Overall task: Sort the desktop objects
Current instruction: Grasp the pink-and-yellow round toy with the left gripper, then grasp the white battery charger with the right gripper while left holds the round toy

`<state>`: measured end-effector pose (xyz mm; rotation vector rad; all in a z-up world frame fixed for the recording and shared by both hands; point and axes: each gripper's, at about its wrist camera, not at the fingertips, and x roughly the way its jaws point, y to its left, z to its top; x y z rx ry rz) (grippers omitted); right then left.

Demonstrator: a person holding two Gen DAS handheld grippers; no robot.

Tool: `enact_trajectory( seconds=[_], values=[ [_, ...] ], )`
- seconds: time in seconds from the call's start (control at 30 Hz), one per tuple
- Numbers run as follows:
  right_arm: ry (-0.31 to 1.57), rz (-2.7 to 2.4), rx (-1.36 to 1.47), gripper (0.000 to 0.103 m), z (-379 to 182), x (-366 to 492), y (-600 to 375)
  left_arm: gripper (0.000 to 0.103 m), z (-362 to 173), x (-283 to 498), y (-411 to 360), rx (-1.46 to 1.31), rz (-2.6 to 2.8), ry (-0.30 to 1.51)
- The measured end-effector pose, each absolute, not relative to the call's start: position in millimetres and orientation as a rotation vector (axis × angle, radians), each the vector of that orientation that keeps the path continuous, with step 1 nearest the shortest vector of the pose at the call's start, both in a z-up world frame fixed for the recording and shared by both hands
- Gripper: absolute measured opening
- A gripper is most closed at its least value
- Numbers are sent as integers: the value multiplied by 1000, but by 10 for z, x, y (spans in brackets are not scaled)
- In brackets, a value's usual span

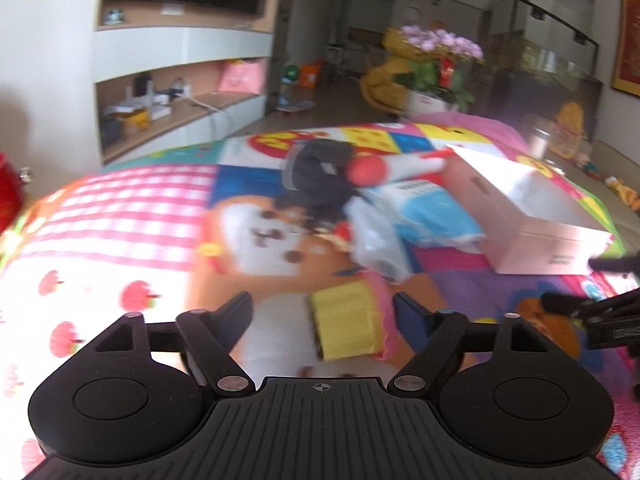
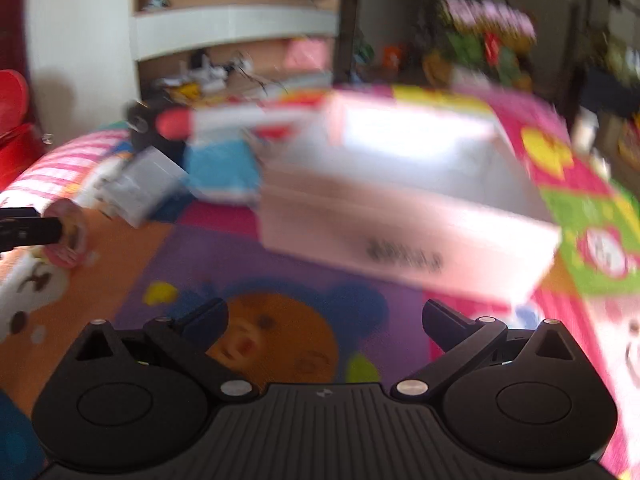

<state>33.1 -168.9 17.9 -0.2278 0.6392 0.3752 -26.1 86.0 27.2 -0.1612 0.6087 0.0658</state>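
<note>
My left gripper (image 1: 323,308) is open, its jaws on either side of a yellow roll with a pink frilled edge (image 1: 348,326) that lies on the colourful mat; contact is unclear through blur. Beyond it lies a pile: a black object (image 1: 320,176), a red-tipped white tube (image 1: 384,168), a blue-and-white pack (image 1: 436,212) and a clear plastic bag (image 1: 378,240). An open pink box (image 1: 532,208) stands at the right. My right gripper (image 2: 325,316) is open and empty above the mat, in front of the pink box (image 2: 404,208). The left gripper's finger and the roll (image 2: 66,232) show at the left edge.
The patterned mat (image 1: 120,216) covers the table. A shelf unit (image 1: 180,80) stands at the back left and a potted purple flower plant (image 1: 436,68) behind the table. A red object (image 2: 12,120) sits at the far left. Both views are blurred.
</note>
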Motion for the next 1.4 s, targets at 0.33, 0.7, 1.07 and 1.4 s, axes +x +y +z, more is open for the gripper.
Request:
enact_trajectory(
  seconds=[0.33, 0.7, 1.07, 1.4],
  values=[
    [575, 673, -232, 55, 464, 562, -537, 90, 284, -425, 1300, -181, 212, 606],
    [725, 649, -175, 51, 175, 791, -281, 95, 256, -470, 1286, -214, 138, 619],
    [792, 591, 0, 7, 299, 651, -1236, 96, 281, -374, 903, -149, 54, 623],
    [674, 593, -7, 53, 321, 731, -922, 97, 291, -402, 864, -132, 77, 632]
  ],
)
